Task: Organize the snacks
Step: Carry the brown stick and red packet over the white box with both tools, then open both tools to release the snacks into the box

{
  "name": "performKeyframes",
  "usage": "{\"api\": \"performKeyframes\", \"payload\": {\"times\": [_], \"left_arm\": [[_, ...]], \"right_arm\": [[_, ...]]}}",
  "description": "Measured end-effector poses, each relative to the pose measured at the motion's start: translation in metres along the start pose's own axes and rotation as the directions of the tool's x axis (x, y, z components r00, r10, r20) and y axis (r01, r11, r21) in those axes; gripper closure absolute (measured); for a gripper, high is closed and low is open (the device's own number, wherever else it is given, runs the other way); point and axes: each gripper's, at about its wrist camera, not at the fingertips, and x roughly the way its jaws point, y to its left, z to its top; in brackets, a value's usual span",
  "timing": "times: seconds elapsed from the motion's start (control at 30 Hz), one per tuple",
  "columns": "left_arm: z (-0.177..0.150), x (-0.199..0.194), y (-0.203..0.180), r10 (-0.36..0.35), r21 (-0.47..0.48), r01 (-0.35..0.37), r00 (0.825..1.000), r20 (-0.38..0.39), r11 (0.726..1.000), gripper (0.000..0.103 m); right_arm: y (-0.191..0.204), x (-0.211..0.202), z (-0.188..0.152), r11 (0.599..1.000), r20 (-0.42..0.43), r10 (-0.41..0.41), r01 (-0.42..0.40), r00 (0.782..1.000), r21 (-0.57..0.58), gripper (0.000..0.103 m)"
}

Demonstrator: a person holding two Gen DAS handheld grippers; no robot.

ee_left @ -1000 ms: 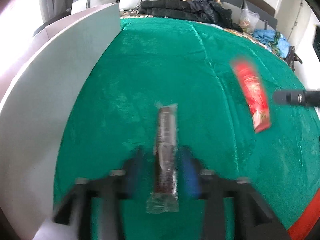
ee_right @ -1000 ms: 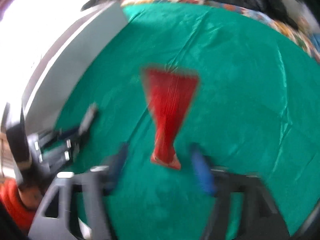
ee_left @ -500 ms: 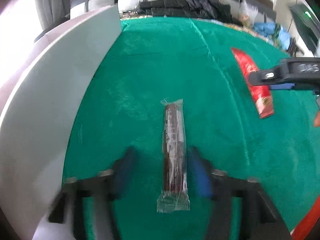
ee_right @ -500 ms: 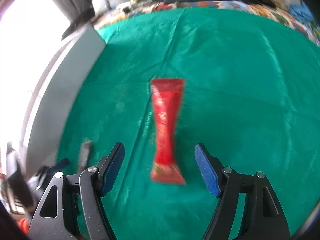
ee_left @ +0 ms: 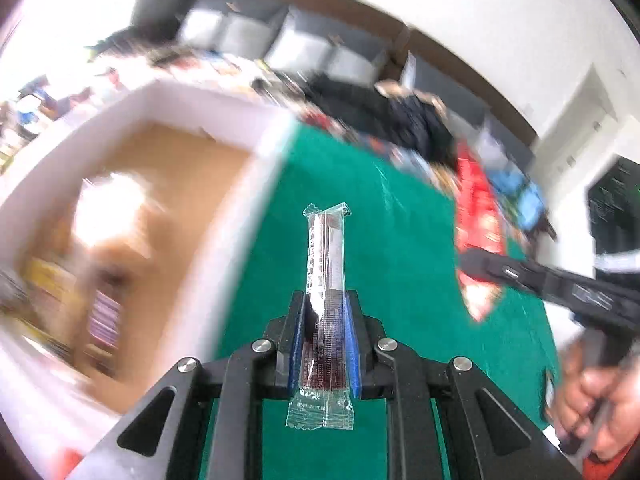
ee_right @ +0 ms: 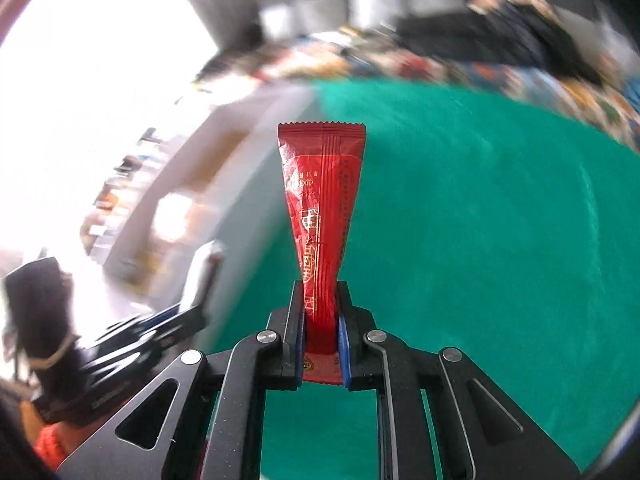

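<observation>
Our left claw (ee_left: 323, 312) is clenched on a clear-wrapped dark bar (ee_left: 325, 280), its blue pads (ee_left: 349, 336) pressing both sides of the wrapper near the lower end. The bar juts forward from the jaws, its crimped clear tail hanging out behind them. White print runs along the wrapper, but we cannot read it.

Ahead and to the left of this claw stands a white box (ee_left: 208, 98) with a brown floor; blurred packets lie inside it. Under and ahead of the claw spreads the green cloth (ee_left: 400, 240).

Our right claw (ee_right: 320, 312) is clenched on a red packet (ee_right: 322, 208), which is pinched narrow between the pads and fans out wide to a serrated far edge. Gold characters and a building-like drawing are printed on it; we cannot make out the words. From the left wrist view, this claw (ee_left: 472, 264) comes in from the right with the packet (ee_left: 478, 216) and our hand (ee_left: 592, 400) behind it.

Left of the right claw we see the left one (ee_right: 200, 312) and the box wall (ee_right: 240, 184), both blurred. Beyond the cloth lie dark clothes (ee_right: 500, 36).
</observation>
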Motion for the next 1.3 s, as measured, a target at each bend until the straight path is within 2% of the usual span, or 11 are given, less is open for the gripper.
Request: {"api": "performKeyframes", "payload": {"times": [0.13, 0.23, 0.27, 0.3, 0.33, 0.37, 0.53, 0.67, 0.9, 1.1, 1.3], "left_arm": [[0.031, -0.040, 0.064, 0.228, -0.008, -0.228, 0.972, 0.062, 0.974, 0.085], [0.030, -0.039, 0.109, 0.407, 0.001, -0.407, 0.913, 0.029, 0.913, 0.083], [0.024, -0.038, 0.120, 0.442, 0.007, -0.442, 0.897, 0.011, 0.897, 0.073], [0.017, -0.037, 0.129, 0.463, 0.011, -0.463, 0.886, -0.008, 0.886, 0.050], [0.012, -0.034, 0.131, 0.474, 0.011, -0.473, 0.881, -0.018, 0.881, 0.036], [0.005, -0.037, 0.136, 0.492, 0.008, -0.492, 0.870, -0.017, 0.870, 0.019], [-0.023, -0.057, 0.124, 0.544, 0.015, -0.546, 0.837, 0.061, 0.838, 0.009], [-0.023, -0.070, 0.100, 0.534, 0.016, -0.539, 0.838, 0.113, 0.842, 0.006], [-0.015, -0.100, 0.077, 0.636, 0.029, -0.649, 0.753, 0.170, 0.761, 0.000], [-0.012, -0.109, 0.082, 0.615, -0.010, -0.617, 0.782, 0.103, 0.787, 0.000], [-0.011, -0.116, 0.080, 0.606, 0.002, -0.608, 0.790, 0.094, 0.794, 0.000]], "right_arm": [[0.091, -0.004, 0.027, 0.980, 0.028, 0.181, -0.178, 0.983, -0.091, 0.089], [0.148, 0.021, 0.035, 0.960, 0.016, 0.245, -0.240, 0.969, -0.142, 0.083], [0.163, 0.038, 0.035, 0.956, -0.001, 0.258, -0.256, 0.966, -0.141, 0.081], [0.170, 0.051, 0.031, 0.955, -0.027, 0.260, -0.261, 0.965, -0.139, 0.057], [0.175, 0.067, 0.027, 0.957, -0.063, 0.247, -0.254, 0.967, -0.139, 0.028], [0.178, 0.081, 0.022, 0.962, -0.092, 0.221, -0.233, 0.971, -0.140, 0.027], [0.163, 0.087, -0.006, 0.980, -0.094, 0.106, -0.120, 0.990, -0.161, 0.028], [0.162, 0.062, -0.011, 0.970, -0.025, 0.026, -0.031, 0.999, -0.240, 0.028], [0.171, 0.038, -0.002, 0.950, 0.074, -0.103, 0.120, 0.992, -0.288, 0.020], [0.191, 0.033, -0.003, 0.944, 0.067, -0.108, 0.123, 0.992, -0.305, 0.019], [0.209, 0.028, -0.004, 0.934, 0.062, -0.102, 0.117, 0.993, -0.337, 0.019]]}}
